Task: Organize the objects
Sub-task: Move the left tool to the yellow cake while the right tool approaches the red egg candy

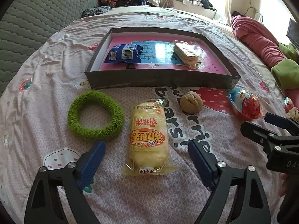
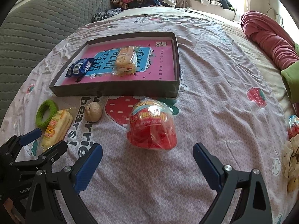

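Left gripper (image 1: 146, 155), spread wide, straddles the yellow snack (image 1: 147, 138) while right gripper (image 2: 147, 155), equally released, faces the red snack (image 2: 151, 126), presumably readying both for the box (image 1: 160, 81).

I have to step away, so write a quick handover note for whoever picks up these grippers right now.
Left gripper: open, empty, straddling the yellow rice cake pack.
Right gripper: open, empty, just short of the red jelly pack.
Done: blue snack packet and wafer pack lie in the box.
Left: both packs, the green ring and the walnut lie on the bedsheet in front of the box.
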The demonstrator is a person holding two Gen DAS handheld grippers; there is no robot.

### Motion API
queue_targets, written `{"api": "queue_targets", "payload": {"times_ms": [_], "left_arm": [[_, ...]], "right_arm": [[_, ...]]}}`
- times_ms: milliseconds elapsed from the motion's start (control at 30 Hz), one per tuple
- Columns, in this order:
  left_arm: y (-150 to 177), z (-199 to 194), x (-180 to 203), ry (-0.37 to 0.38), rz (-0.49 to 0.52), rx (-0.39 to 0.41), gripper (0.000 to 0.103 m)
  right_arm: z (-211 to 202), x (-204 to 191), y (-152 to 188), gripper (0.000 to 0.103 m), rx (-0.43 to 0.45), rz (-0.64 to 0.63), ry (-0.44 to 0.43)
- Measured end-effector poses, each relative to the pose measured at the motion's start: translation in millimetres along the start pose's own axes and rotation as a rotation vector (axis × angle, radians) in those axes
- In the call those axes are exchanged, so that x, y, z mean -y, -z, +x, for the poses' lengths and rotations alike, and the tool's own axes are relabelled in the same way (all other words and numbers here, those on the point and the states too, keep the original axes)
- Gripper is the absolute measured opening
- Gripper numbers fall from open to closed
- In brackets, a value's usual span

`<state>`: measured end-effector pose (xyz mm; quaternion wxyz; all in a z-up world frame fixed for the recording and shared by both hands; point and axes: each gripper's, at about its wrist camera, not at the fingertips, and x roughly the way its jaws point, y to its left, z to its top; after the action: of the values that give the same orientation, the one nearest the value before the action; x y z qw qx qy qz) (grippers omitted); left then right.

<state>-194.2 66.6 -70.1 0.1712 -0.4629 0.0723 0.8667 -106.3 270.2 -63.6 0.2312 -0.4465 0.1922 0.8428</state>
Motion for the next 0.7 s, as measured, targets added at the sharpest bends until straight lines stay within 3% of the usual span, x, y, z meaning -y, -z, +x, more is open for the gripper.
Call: {"api": "queue_targets", "payload": {"times_ms": [133,700], "left_arm": [[-1,5,0,0.0,0.001,-0.012,0.077],[-11,20,3,0.013,0.012,-0.017,0.072]], "right_arm": [[4,0,-2,0.098,0.0,0.002,0.002],[21,1,-10,0.092,-0.001,0.019,0.011]]}}
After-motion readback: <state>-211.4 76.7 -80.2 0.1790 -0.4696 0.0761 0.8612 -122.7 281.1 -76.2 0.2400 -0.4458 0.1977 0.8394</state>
